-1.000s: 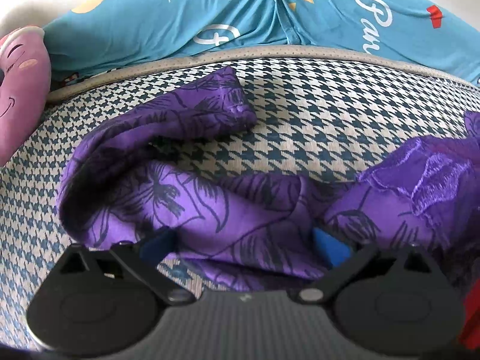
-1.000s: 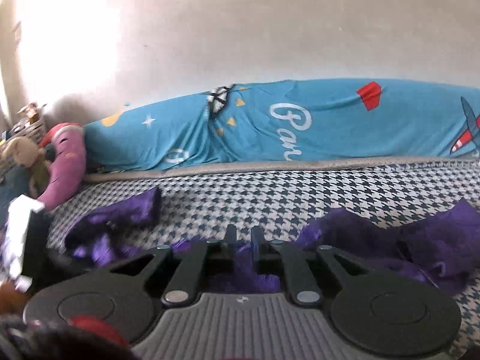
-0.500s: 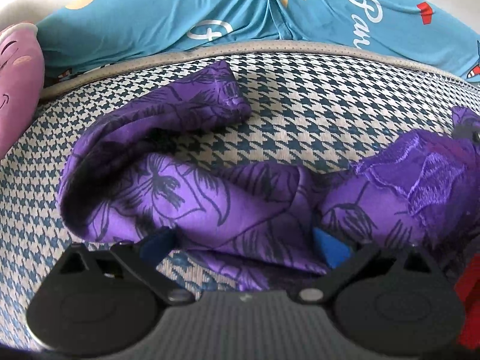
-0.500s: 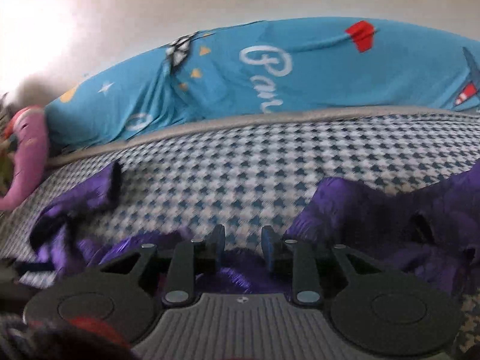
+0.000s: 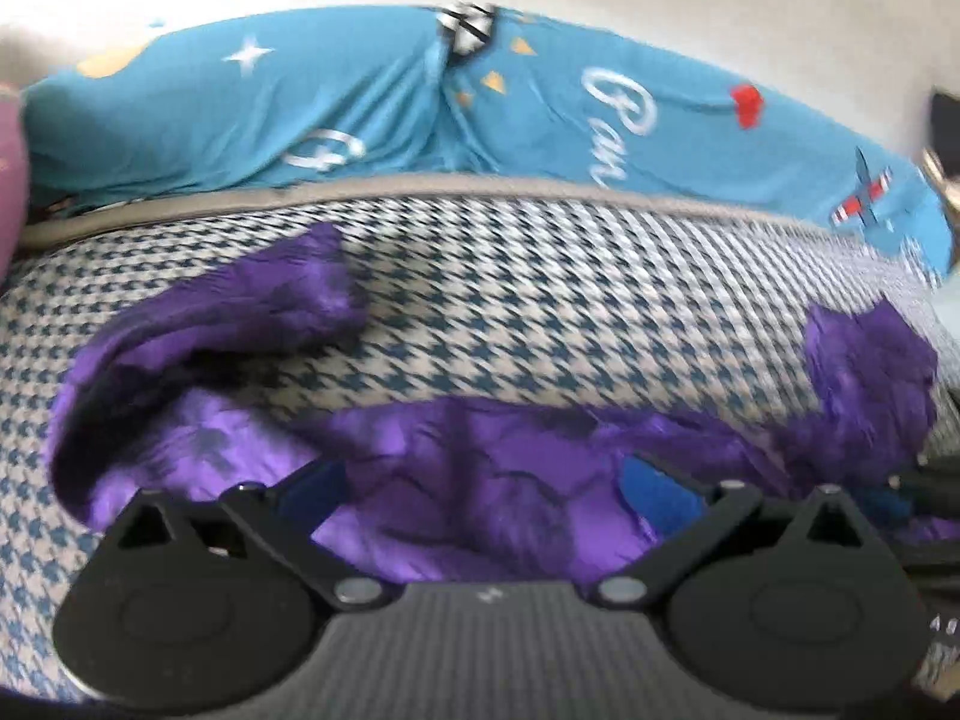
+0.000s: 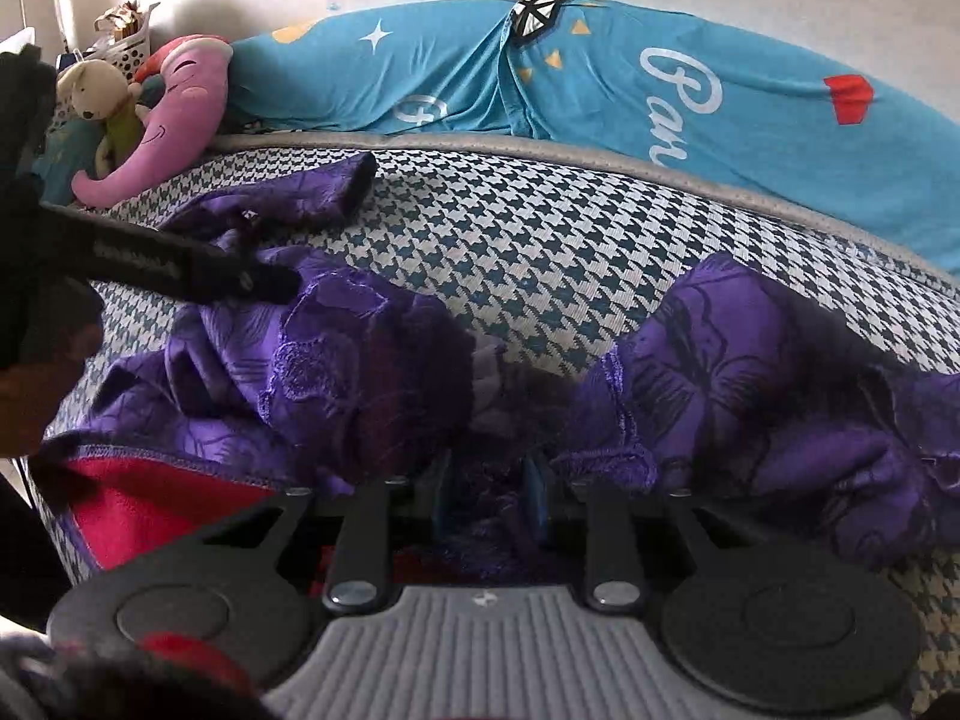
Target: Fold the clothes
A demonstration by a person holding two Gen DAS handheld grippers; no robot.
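A purple flower-print garment point(image 5: 480, 468) lies crumpled on the houndstooth bed cover point(image 5: 540, 312). One sleeve point(image 5: 288, 294) points to the far left. My left gripper point(image 5: 486, 489) is open, its blue pads wide apart with the cloth bunched between them; this view is blurred. In the right wrist view the same garment point(image 6: 360, 372) is heaped in two mounds. My right gripper point(image 6: 489, 504) is shut on a fold of it, with purple cloth pinched between the pads. The left gripper point(image 6: 180, 267) shows there as a black bar reaching over the garment's left part.
A blue printed sheet point(image 6: 450, 72) runs along the wall behind the bed cover point(image 6: 540, 240). A pink elephant plush point(image 6: 174, 114), a pale soft toy point(image 6: 102, 96) and a basket point(image 6: 129, 42) sit at the far left. Red fabric point(image 6: 150, 504) lies under the garment's near left edge.
The left view has tilted up and blurred, and the garment now stretches further right. The right gripper has dropped in close, still pinching the cloth, and the heaps now fill its view.
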